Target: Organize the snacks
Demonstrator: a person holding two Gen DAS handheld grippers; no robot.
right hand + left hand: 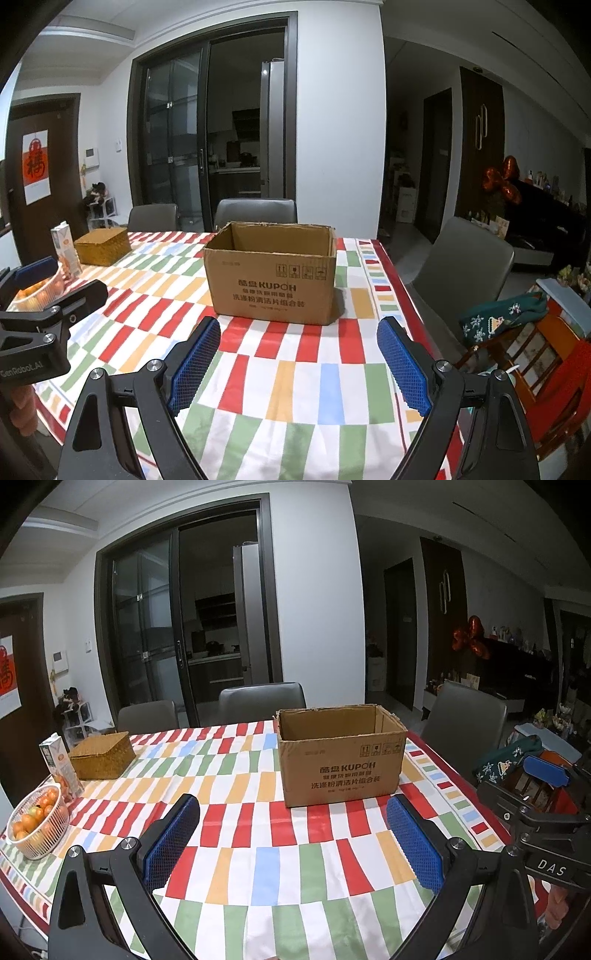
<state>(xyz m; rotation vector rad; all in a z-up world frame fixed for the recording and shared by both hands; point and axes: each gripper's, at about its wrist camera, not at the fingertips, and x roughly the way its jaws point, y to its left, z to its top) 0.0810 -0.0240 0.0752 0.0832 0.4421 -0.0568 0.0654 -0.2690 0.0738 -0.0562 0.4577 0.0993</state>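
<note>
Left wrist view showed my left gripper (293, 843) with fingers spread, empty, above the counter (258, 867); the cardboard box (341, 755) stood open ahead, light but flimsy, best taken by its side walls. Right wrist view showed my right gripper (299, 365) spread likewise, no snacks visible

An open cardboard box (271, 275) stands at the centre of the frame on a table (306, 384) covered with a cloth of red, green, orange and blue blocks. At the bottom, the right gripper (299, 363) hangs over the cloth with its blue-padded jaws set wide and nothing between them. On the left edge the left gripper (48, 314) pokes in, with a woven basket (103, 245) and a carton (65, 247) beyond it, and grey chairs (465, 266) ring the table.
</note>
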